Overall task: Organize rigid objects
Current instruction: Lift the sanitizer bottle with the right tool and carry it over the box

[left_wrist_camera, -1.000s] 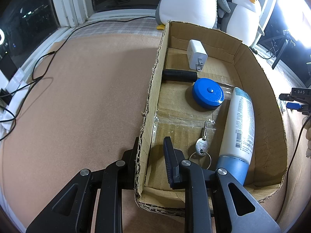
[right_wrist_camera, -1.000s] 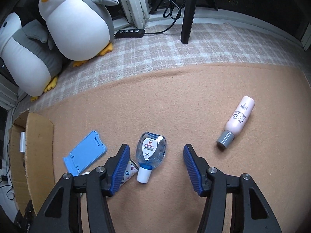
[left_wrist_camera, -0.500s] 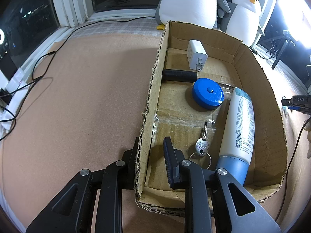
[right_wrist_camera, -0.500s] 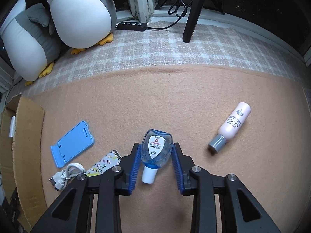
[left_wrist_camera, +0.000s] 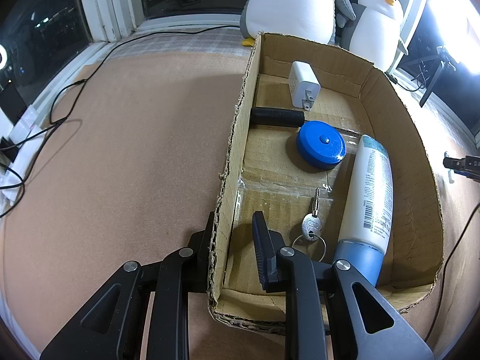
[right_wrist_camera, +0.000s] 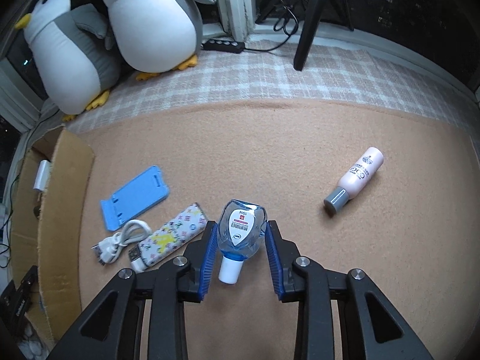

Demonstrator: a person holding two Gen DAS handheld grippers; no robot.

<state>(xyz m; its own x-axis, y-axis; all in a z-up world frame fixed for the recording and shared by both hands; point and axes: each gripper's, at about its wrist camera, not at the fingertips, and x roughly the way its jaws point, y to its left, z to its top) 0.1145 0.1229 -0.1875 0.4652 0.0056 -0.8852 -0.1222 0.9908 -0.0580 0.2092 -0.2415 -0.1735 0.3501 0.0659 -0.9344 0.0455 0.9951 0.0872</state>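
My right gripper (right_wrist_camera: 241,240) is shut on a small clear blue bottle (right_wrist_camera: 241,230) with a white cap, lifted above the tan mat. A pink bottle (right_wrist_camera: 354,181), a blue phone stand (right_wrist_camera: 135,196), a patterned power bank (right_wrist_camera: 169,237) and a white cable (right_wrist_camera: 120,241) lie on the mat. My left gripper (left_wrist_camera: 232,234) straddles the left wall of the cardboard box (left_wrist_camera: 237,156), one finger outside, one inside, pinching it. In the box lie a white charger (left_wrist_camera: 303,87), a black cylinder (left_wrist_camera: 277,117), a blue round case (left_wrist_camera: 321,148), a key (left_wrist_camera: 312,222) and a white lotion bottle (left_wrist_camera: 370,198).
Two plush penguins (right_wrist_camera: 150,21) sit by the window on the checked cloth. A black tripod leg (right_wrist_camera: 309,24) and a power strip (right_wrist_camera: 223,45) stand behind. Black cables (left_wrist_camera: 60,114) trail across the mat left of the box. The box edge shows at the left of the right wrist view (right_wrist_camera: 63,198).
My right gripper closed on the clear blue bottle and lifted it, moving toward the box. The left gripper stayed put on the box wall.
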